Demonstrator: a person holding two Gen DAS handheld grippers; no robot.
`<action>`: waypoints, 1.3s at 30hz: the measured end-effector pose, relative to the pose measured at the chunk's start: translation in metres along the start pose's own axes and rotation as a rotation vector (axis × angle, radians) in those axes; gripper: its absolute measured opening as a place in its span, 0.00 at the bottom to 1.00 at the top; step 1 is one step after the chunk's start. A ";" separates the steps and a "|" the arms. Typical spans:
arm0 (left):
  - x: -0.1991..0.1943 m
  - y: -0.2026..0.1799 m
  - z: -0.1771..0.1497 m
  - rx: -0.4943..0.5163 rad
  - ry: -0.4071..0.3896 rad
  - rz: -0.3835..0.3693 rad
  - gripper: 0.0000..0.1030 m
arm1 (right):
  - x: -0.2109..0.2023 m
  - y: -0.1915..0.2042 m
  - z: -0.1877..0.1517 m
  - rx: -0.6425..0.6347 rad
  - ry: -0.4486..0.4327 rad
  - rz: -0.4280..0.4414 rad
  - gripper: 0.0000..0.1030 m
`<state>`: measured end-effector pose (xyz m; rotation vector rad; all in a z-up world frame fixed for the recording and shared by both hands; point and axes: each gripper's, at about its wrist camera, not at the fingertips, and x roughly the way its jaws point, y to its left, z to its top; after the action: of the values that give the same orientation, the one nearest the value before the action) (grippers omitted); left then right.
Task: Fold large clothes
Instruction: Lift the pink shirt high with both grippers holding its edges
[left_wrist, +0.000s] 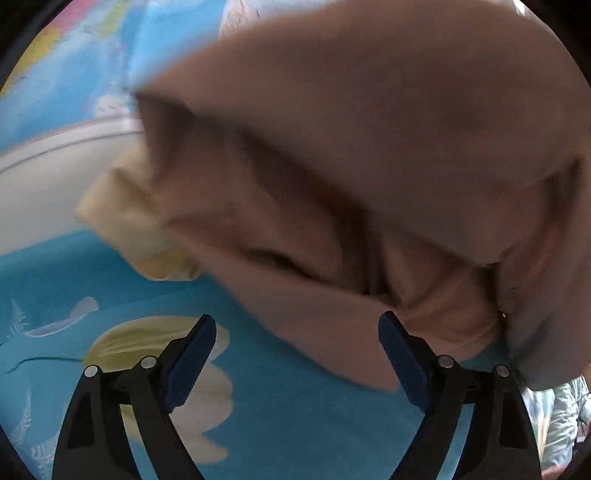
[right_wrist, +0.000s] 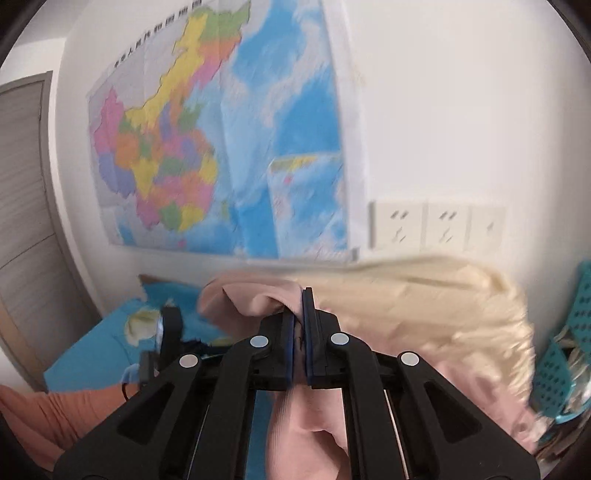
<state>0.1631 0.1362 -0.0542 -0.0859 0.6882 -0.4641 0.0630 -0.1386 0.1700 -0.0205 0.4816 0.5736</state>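
Observation:
A large pink garment (left_wrist: 362, 155) with a cream-yellow lining (left_wrist: 122, 218) hangs bunched in the air above a blue patterned bedsheet (left_wrist: 280, 417). My left gripper (left_wrist: 297, 332) is open and empty, just below and in front of the hanging cloth. In the right wrist view my right gripper (right_wrist: 300, 314) is shut on a fold of the pink garment (right_wrist: 255, 299) and holds it up. The cream fleecy lining (right_wrist: 424, 295) spreads to the right behind the fingers. Pink cloth (right_wrist: 310, 432) also hangs below the jaws.
A coloured map (right_wrist: 221, 140) hangs on the white wall, with wall sockets (right_wrist: 436, 225) to its right. A grey door (right_wrist: 26, 221) stands at the left. A teal perforated basket (right_wrist: 569, 350) sits at the right. The other gripper (right_wrist: 166, 339) shows over the blue bed.

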 end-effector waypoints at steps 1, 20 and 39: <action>0.006 0.000 0.003 -0.013 0.005 -0.001 0.83 | -0.007 -0.002 0.003 0.006 -0.009 -0.002 0.04; -0.275 -0.049 0.067 -0.006 -0.537 -0.044 0.02 | -0.207 0.016 0.073 0.014 -0.387 0.073 0.04; -0.550 -0.185 0.072 0.230 -0.828 0.427 0.02 | -0.288 0.034 0.058 0.088 -0.487 0.414 0.04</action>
<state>-0.2337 0.2066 0.3692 0.0860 -0.1683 -0.0649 -0.1402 -0.2501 0.3531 0.3034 0.0305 0.9308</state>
